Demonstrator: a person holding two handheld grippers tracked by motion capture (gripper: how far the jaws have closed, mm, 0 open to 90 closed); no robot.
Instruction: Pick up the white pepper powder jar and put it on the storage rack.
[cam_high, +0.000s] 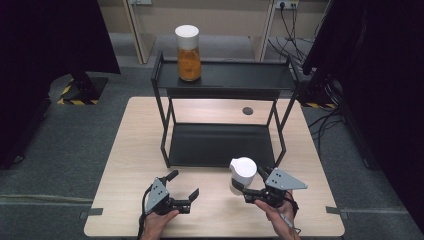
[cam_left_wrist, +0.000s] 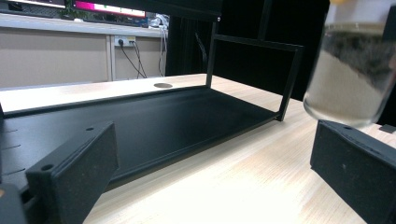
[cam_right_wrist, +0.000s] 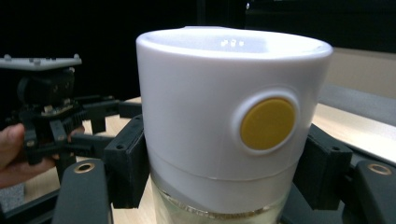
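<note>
Right gripper (cam_high: 251, 186) was clamped on the white-lidded jar (cam_high: 242, 175), upright just before the black rack (cam_high: 222, 145). Left gripper (cam_high: 184, 185) stood open, empty, leftward.

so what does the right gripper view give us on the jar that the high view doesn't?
Right gripper view: a round yellow button on the side of the jar's white lid, and black pads pressed against the jar on both sides.
High view: the black two-tier rack with an orange-filled jar on its top shelf, and the wooden table.
Both: the white-lidded jar clamped in the right gripper, and the left gripper, jaws open.
</note>
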